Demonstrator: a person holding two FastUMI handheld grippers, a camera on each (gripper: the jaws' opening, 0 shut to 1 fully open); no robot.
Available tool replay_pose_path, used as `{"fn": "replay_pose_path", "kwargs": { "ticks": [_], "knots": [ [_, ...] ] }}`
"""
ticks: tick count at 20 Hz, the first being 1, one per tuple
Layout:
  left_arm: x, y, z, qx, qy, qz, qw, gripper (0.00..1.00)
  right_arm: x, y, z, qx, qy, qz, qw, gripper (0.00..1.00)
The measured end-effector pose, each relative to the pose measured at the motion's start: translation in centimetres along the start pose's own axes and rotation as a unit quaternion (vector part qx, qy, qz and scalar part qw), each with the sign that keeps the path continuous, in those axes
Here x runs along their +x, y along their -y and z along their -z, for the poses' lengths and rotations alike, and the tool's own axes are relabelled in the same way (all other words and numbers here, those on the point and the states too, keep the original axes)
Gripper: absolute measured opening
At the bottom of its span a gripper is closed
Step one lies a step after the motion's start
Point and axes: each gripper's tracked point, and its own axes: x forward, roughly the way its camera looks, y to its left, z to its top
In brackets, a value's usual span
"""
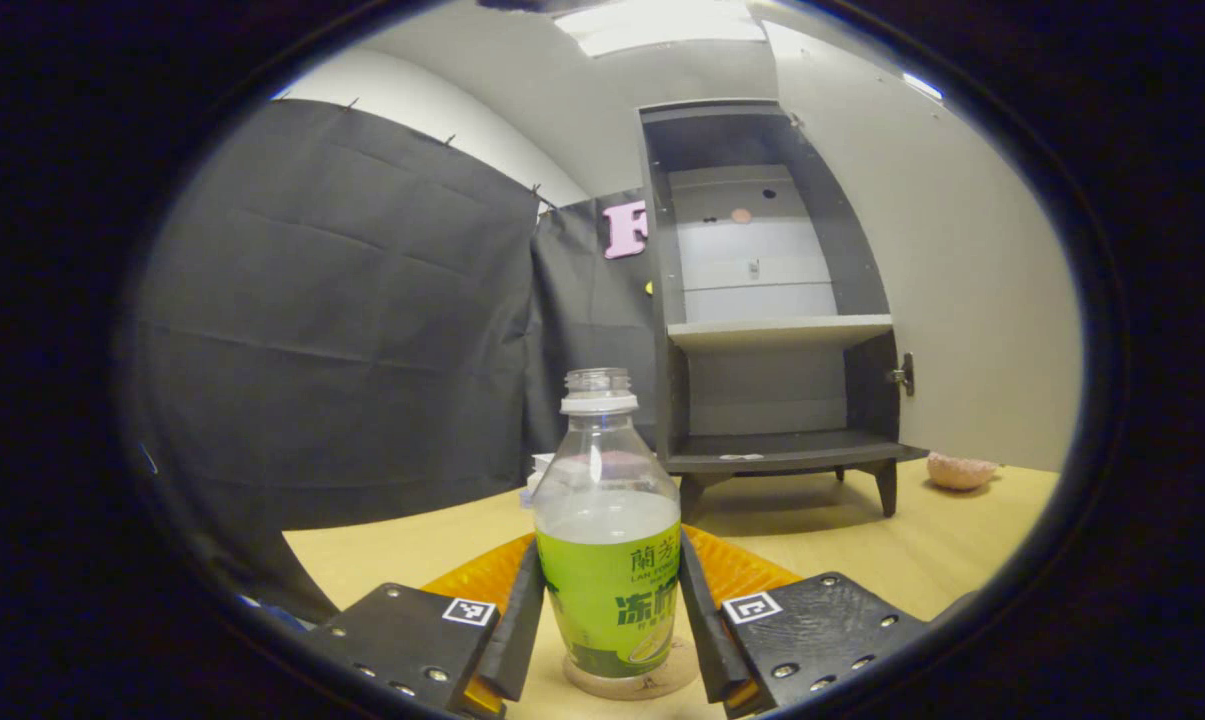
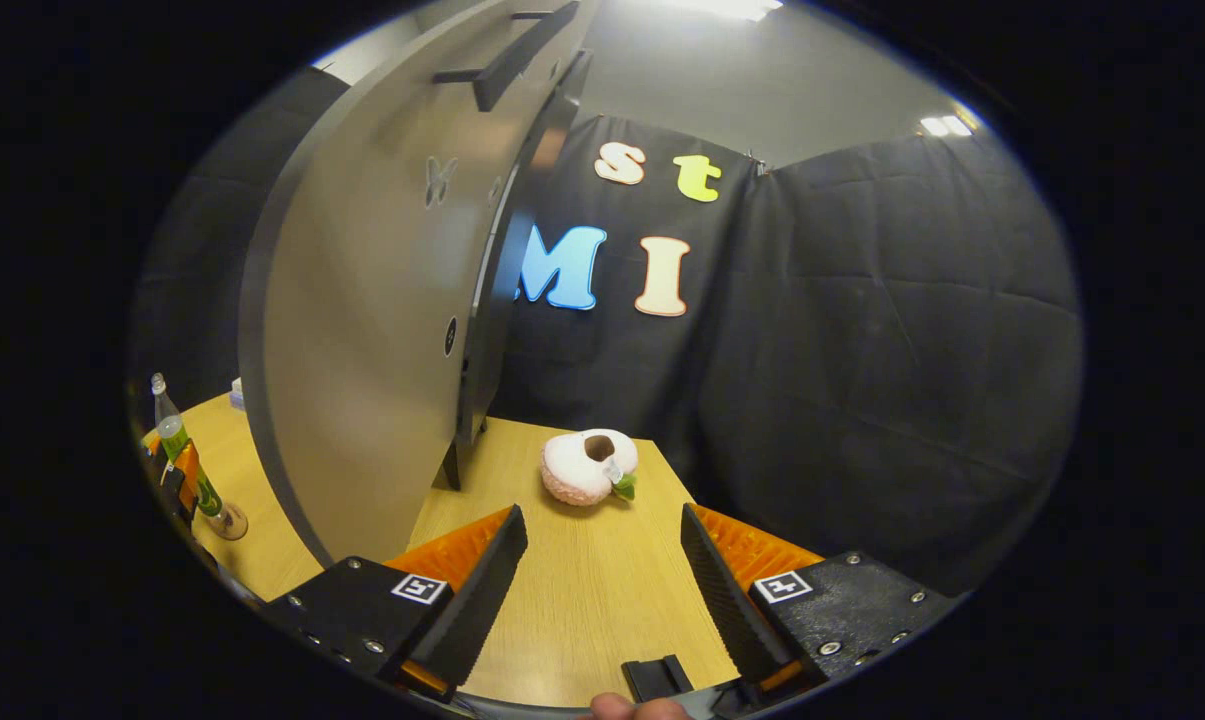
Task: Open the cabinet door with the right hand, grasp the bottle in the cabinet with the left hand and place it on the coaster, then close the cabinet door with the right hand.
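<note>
The left gripper clasps the bottle, which stands on the coaster near the table's front edge. The right gripper hangs wide and empty beside the open cabinet door. Next, likely: release the bottle, then push the door closed.

Both views sit low over the table, sharing the bottle.

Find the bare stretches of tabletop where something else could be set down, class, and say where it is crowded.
Free: the table between the right gripper and the pink plush toy; also the strip between the bottle and the cabinet. Crowded: around the coaster, where the left gripper flanks the bottle, and beside the open cabinet door.
</note>
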Motion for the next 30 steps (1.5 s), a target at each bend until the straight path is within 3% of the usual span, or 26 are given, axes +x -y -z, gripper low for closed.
{"fn": "replay_pose_path", "kwargs": {
  "ticks": [2, 3, 4, 5, 6, 8, 9, 10, 14, 19, 22, 27, 30],
  "knots": [
    [0.1, 0.2, 1.0, 0.000, -0.013, 0.004, 1.000, 0.72, 0.0, -1.0, -0.3, 0.000, 0.002, -0.016, 1.000, 0.95],
    [0.1, 0.4, 0.7, 0.004, -0.008, 0.007, 1.000, 0.69, -0.1, -1.0, -0.3, 0.003, 0.001, -0.019, 1.000, 0.95],
    [0.1, 0.5, 0.7, 0.009, -0.010, 0.012, 1.000, 0.72, -0.1, -0.8, -0.5, 0.010, 0.000, -0.019, 1.000, 0.96],
    [-0.1, 0.7, 0.7, 0.016, -0.012, 0.016, 1.000, 0.68, 0.0, -0.6, -0.6, 0.015, -0.001, -0.017, 1.000, 0.95],
    [-0.1, 0.7, 0.9, 0.021, -0.013, 0.022, 0.999, 0.73, -0.1, -0.4, -0.4, 0.013, -0.002, -0.014, 1.000, 0.95],
    [-0.3, 0.2, 1.1, 0.031, -0.023, 0.013, 0.999, 0.70, -0.6, -0.8, -1.1, -0.004, 0.008, -0.020, 1.000, 0.96],
    [-0.2, -0.1, 1.1, 0.031, -0.020, 0.012, 0.999, 0.76, -0.8, -1.0, -1.3, -0.008, 0.013, -0.023, 1.000, 0.95],
    [-0.2, -0.4, 1.0, 0.028, -0.016, 0.009, 0.999, 0.92, -0.8, -0.9, -1.2, -0.008, 0.017, -0.024, 1.000, 0.96],
    [-0.6, 0.6, -0.6, -0.021, -0.012, 0.036, 0.999, 0.91, -0.4, -1.4, -0.7, -0.006, 0.009, -0.030, 0.999, 0.95],
    [-0.5, 0.7, -5.3, -0.014, 0.016, 0.061, 0.998, 0.92, -0.4, -1.7, -1.9, -0.019, 0.019, -0.046, 0.999, 0.95],
    [-0.3, 0.3, -9.2, -0.006, 0.036, 0.072, 0.997, 0.91, 0.1, -1.0, -2.9, 0.003, 0.024, -0.039, 0.999, 0.95],
    [-0.3, -1.1, -15.5, -0.007, 0.054, 0.074, 0.996, 0.93, -0.1, -1.1, -4.5, 0.014, 0.030, -0.038, 0.999, 0.96],
    [-0.1, -1.8, -18.8, 0.017, 0.055, 0.075, 0.996, 0.90, -0.3, -1.3, -5.8, -0.005, 0.040, -0.044, 0.998, 0.95]
  ]
}}
